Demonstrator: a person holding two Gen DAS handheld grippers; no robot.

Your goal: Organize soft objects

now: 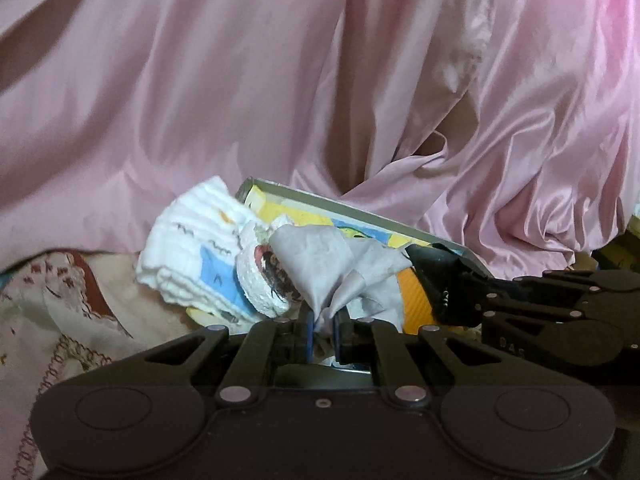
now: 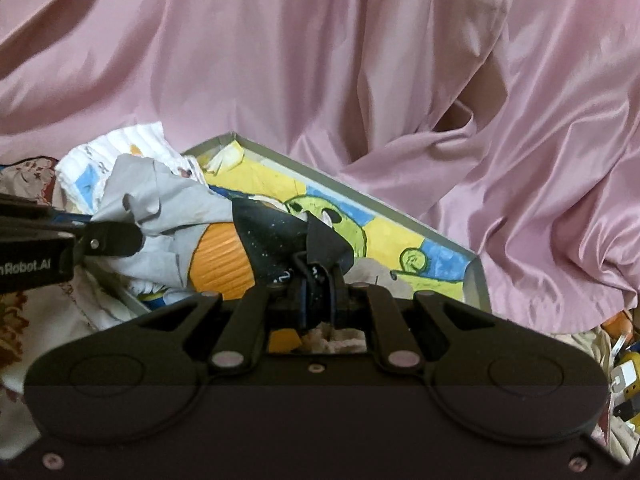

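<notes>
Right now the left gripper (image 1: 323, 322) is clamped on a corner of the grey cloth (image 1: 320, 264), which drapes over the tray (image 2: 476, 276) beside a white ribbed cloth (image 1: 192, 240). Just to its right, the right gripper (image 2: 318, 280) pinches a black cloth (image 2: 280, 236) above the tray's floor. Pink satin fabric (image 1: 280, 80) crowds close behind the tray's far rim.

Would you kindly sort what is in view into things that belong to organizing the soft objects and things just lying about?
Part of the job:
- grey cloth, pinched by the left gripper
- black fabric, pinched by the right gripper
- white patterned cloth
- colourful tray holding them

Just lying about:
- pink satin sheet
- embroidered bedcover
- small clutter at right edge
</notes>
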